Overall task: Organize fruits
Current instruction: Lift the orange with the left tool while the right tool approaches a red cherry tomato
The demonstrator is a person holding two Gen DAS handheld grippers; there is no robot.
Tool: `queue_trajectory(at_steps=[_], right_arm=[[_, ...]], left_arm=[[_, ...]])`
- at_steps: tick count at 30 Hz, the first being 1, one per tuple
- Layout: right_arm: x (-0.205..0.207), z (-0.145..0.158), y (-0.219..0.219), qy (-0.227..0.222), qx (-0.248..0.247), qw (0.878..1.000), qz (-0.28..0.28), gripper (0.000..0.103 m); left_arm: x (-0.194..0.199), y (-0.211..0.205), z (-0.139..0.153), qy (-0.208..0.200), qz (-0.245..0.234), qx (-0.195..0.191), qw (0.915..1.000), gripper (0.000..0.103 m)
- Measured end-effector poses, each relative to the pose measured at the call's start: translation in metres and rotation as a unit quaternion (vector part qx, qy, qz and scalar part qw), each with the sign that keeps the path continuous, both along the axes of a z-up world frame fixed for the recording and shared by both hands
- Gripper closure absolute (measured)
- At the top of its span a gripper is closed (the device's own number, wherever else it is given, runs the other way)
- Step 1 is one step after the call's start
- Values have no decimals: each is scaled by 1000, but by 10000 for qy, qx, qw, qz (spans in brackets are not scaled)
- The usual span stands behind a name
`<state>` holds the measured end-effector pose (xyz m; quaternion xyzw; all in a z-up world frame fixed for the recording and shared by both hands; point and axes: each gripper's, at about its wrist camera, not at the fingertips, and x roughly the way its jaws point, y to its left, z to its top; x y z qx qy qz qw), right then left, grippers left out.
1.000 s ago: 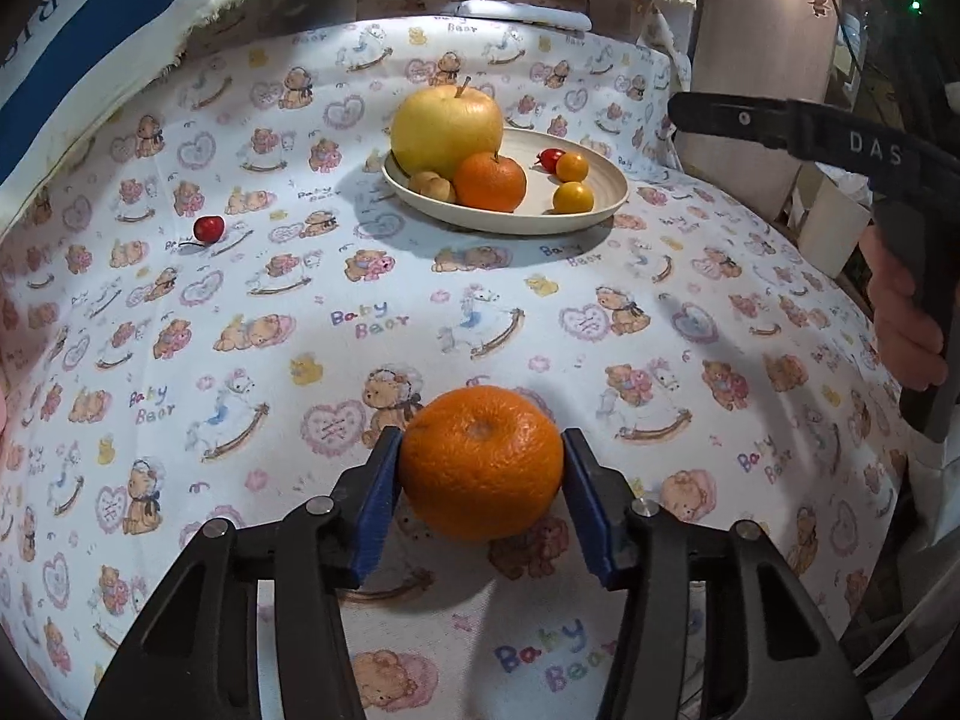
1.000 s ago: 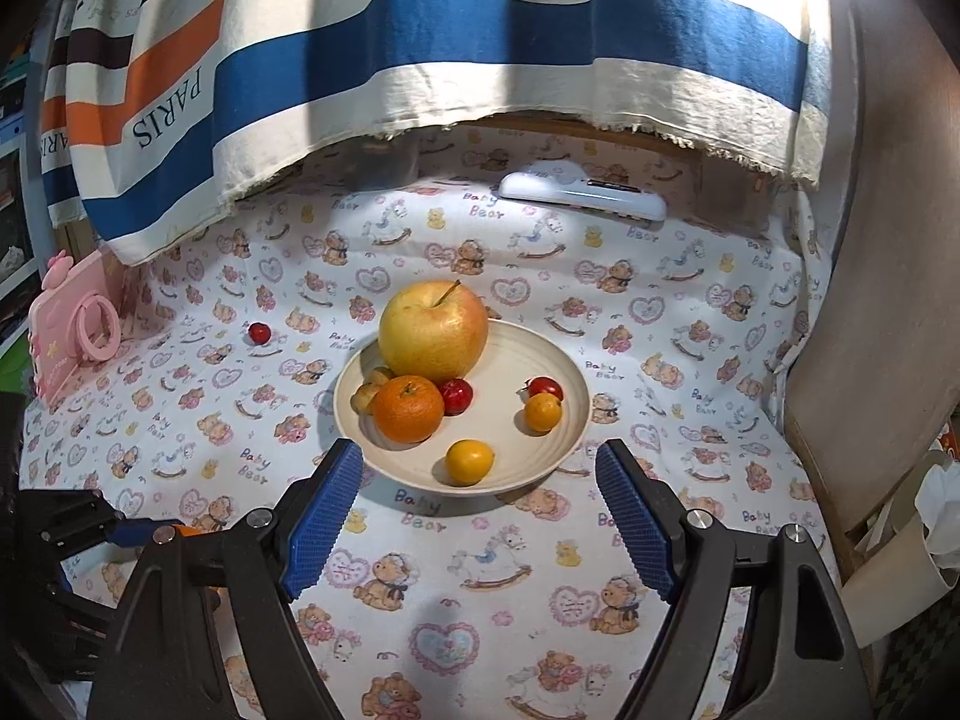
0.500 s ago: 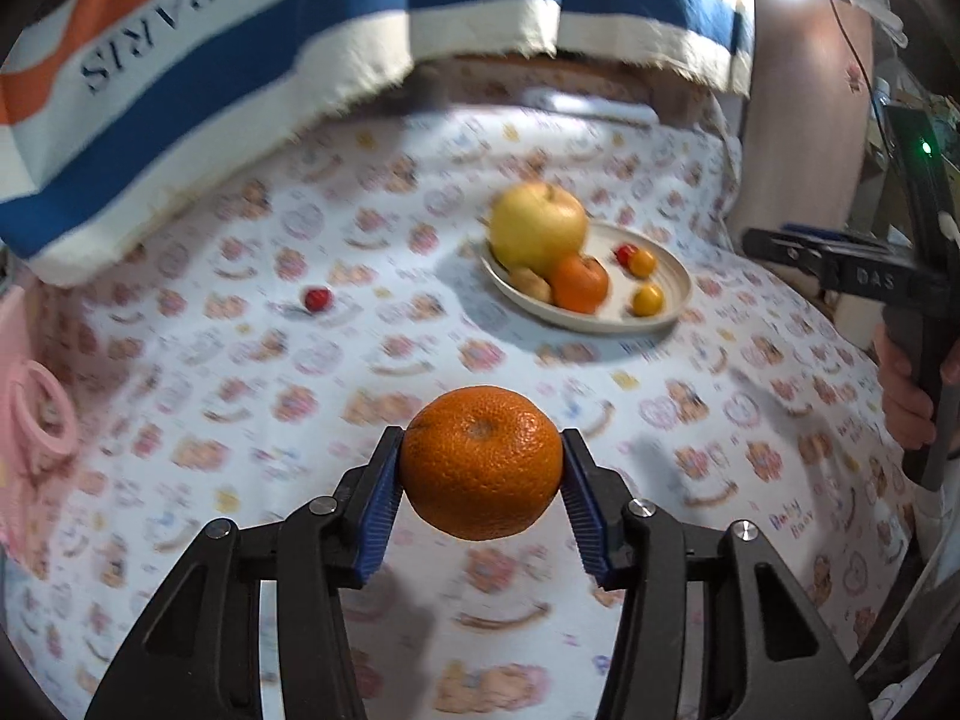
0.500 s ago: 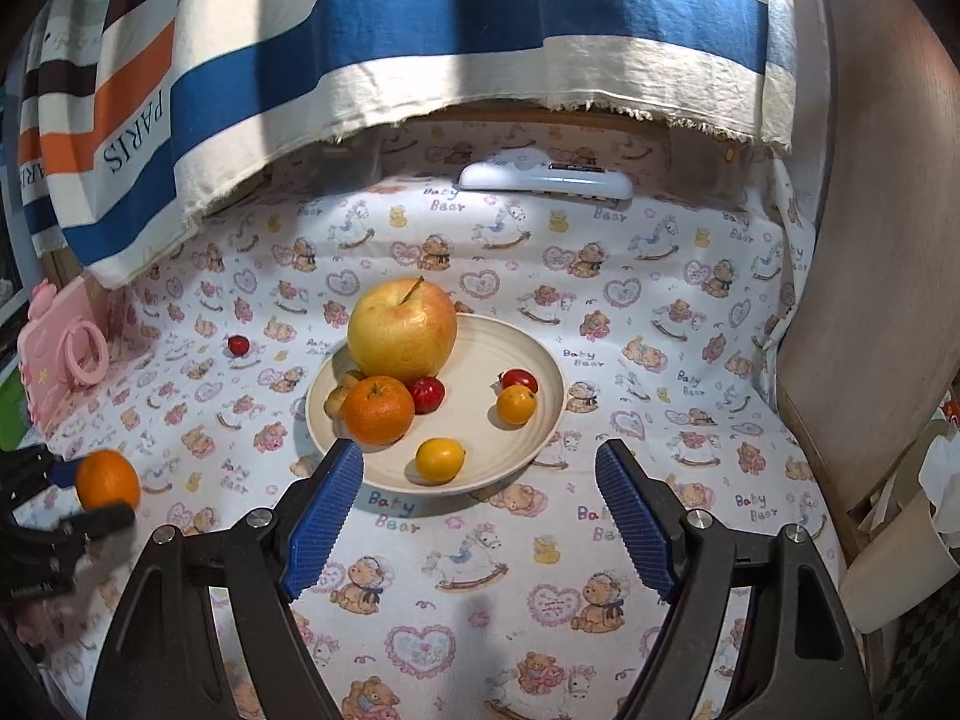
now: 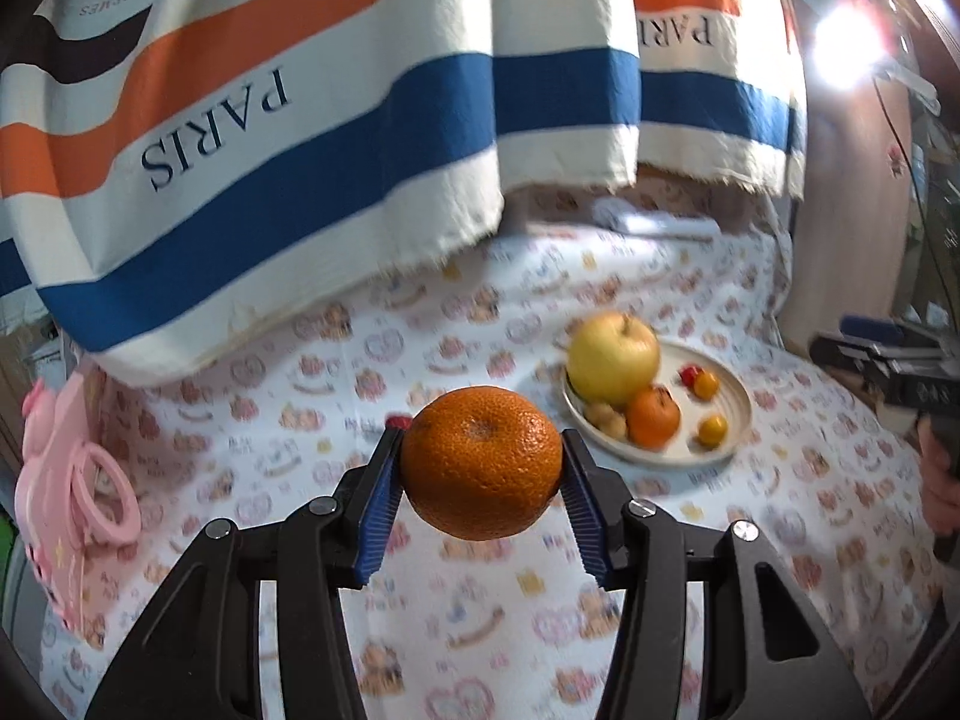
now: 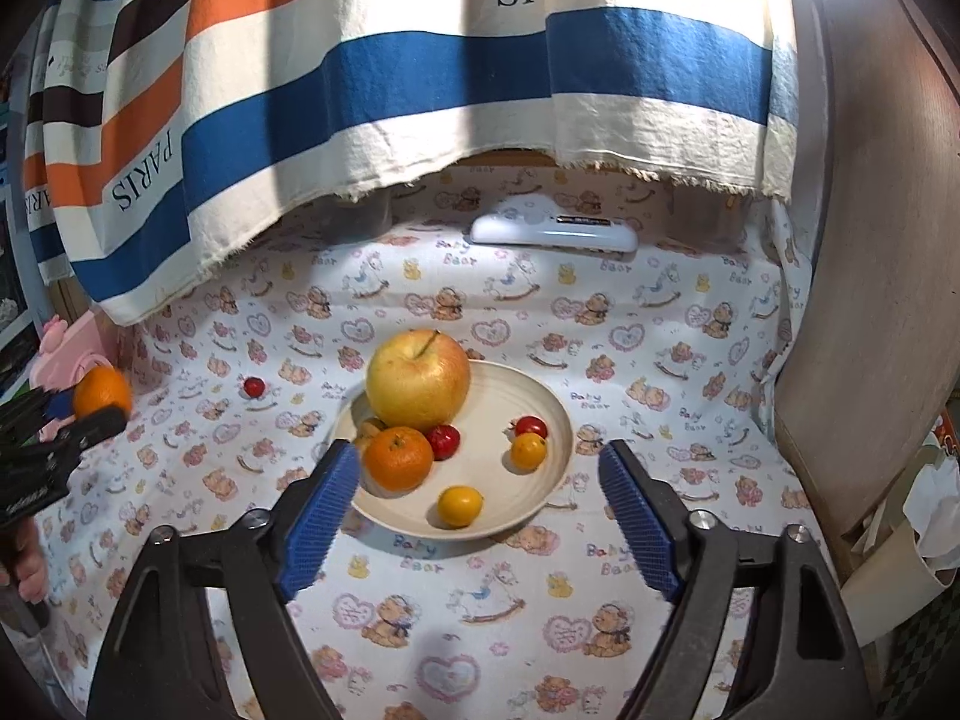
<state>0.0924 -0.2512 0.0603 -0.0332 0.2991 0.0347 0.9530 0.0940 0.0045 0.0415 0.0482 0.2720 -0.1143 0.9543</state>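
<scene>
On the left, above the table [image 5: 288,456], the left hand-held gripper [image 5: 480,480] clamps an orange [image 5: 482,471], lifted clear of the cloth. Rightward sits the plate [image 6: 540,408], holding an apple [image 6: 418,380] and small fruit. Carrying looks under way; next, set the orange on bare plate. The right hand-held gripper [image 6: 480,510] is opening, empty, before the plate.

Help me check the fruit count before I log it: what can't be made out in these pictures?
- Left wrist view: small red fruit mostly hidden behind the left claw and its orange.
- Left wrist view: plate fruit smeared by motion blur.
- Right wrist view: tan pieces tucked behind apple and plate orange; kind unclear.
</scene>
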Motion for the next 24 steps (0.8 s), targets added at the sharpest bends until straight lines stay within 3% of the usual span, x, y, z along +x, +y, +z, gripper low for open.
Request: queue_trajectory(at_steps=[5, 9, 11, 14, 24], right_arm=[[9, -2, 15, 39, -68, 10000, 38, 16], [23, -3, 31, 22, 23, 10000, 78, 2], [29, -3, 40, -20, 68, 9999, 112, 1], [42, -4, 60, 94, -11, 9996, 265, 1], [67, -18, 124, -179, -438, 9970, 607, 1]], left_arm=[[25, 12, 1, -309, 304, -62, 9990, 54], [44, 29, -6, -427, 600, -225, 9970, 53], [48, 42, -18, -583, 825, -373, 9942, 53], [59, 52, -36, -312, 1018, -310, 9938, 53], [60, 66, -53, -395, 1336, -242, 9899, 53]])
